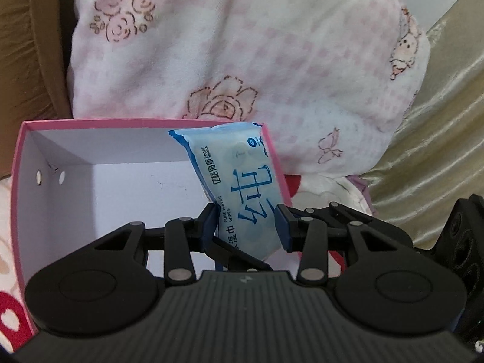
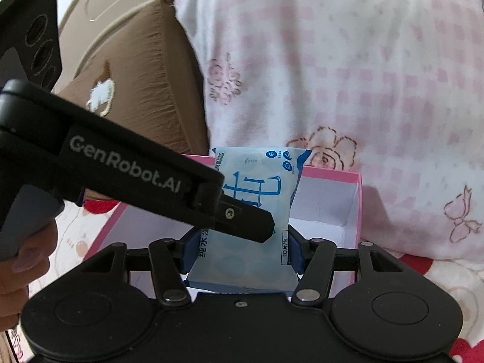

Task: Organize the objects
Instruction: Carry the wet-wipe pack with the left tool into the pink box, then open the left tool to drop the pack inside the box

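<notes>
Both grippers hold one pack of wet wipes (image 1: 242,181) over the right end of an open pink box (image 1: 99,127) on the bed. The left gripper (image 1: 249,224) pinches the pack's near end with narrow jaws; the right gripper (image 2: 239,249) clamps it across its width. A pink checked blanket (image 1: 257,45) lies beyond.

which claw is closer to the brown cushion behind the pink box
Left. The left claw reaches in from the side of the brown cushion, pinching the wipes pack. The right claw grips the pack's lower end, farther away.
</notes>
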`<move>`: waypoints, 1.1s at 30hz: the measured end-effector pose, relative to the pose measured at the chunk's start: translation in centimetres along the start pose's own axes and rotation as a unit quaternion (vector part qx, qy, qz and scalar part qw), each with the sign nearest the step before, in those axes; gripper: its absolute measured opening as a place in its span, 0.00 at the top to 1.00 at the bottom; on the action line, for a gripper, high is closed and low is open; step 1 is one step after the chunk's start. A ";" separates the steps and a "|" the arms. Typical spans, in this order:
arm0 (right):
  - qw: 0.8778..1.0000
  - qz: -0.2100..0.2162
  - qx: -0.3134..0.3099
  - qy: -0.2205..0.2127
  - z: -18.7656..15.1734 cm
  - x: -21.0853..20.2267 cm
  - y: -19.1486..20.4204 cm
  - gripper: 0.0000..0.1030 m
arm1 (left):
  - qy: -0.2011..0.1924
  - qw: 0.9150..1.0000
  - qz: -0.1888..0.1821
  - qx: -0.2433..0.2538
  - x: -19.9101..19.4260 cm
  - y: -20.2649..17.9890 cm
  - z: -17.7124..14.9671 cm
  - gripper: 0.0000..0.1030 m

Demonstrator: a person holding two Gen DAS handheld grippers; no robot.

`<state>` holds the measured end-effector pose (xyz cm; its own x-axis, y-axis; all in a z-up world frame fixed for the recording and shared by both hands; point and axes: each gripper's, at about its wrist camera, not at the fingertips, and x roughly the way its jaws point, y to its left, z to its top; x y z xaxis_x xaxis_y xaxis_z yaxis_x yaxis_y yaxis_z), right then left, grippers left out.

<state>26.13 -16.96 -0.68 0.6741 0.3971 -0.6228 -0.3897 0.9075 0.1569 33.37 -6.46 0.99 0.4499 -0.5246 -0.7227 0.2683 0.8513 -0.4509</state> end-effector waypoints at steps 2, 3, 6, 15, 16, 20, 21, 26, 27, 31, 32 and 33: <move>1.000 -0.002 -0.001 0.010 0.0 1.1 -0.4 0.39 | 0.006 1.000 0.007 -0.002 1.1 0.4 0.1 0.61; 1.000 -0.003 -0.010 0.018 0.0 1.7 -0.5 0.39 | 0.006 1.000 0.008 -0.003 1.5 0.7 0.0 0.61; 0.999 -0.007 -0.016 0.035 0.1 3.1 -0.6 0.39 | 0.007 1.000 0.006 -0.019 2.8 1.7 -0.1 0.61; 0.995 -0.047 -0.022 0.090 -0.3 7.4 -1.2 0.40 | 0.018 0.997 -0.013 -0.073 6.5 4.1 -0.6 0.59; 0.994 -0.049 -0.023 0.095 -0.4 7.6 -1.2 0.40 | 0.021 0.996 -0.019 -0.082 6.5 4.5 -0.8 0.59; 0.991 -0.052 -0.045 0.114 -0.5 7.9 -0.6 0.37 | 0.036 0.994 -0.034 -0.096 7.0 5.5 -0.9 0.59; 0.991 -0.049 -0.049 0.118 -0.6 8.1 -0.6 0.37 | 0.040 0.994 -0.033 -0.098 7.3 5.7 -0.8 0.59; 0.990 -0.045 -0.039 0.129 -0.4 9.5 -1.3 0.37 | 0.043 0.990 -0.037 -0.131 8.5 6.9 -0.7 0.60; 0.990 -0.046 -0.038 0.130 -0.4 9.6 -1.4 0.38 | 0.044 0.989 -0.036 -0.137 8.7 7.0 -0.8 0.60; 0.987 -0.059 -0.044 0.141 -0.6 10.4 -1.4 0.38 | 0.046 0.988 -0.017 -0.147 9.7 6.8 -0.9 0.61; 0.986 -0.063 -0.044 0.145 -0.7 10.7 -1.4 0.38 | 0.047 0.987 -0.011 -0.152 9.9 6.8 -0.8 0.61; 0.986 -0.067 -0.043 0.148 -0.7 11.0 -1.5 0.38 | 0.051 0.985 -0.003 -0.163 10.2 7.0 -0.7 0.61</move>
<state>33.67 -14.06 -8.32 0.5147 0.2061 -0.8323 -0.3702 0.9289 0.0011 39.25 -5.88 -9.85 0.3569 -0.5425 -0.7605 -0.0240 0.8085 -0.5880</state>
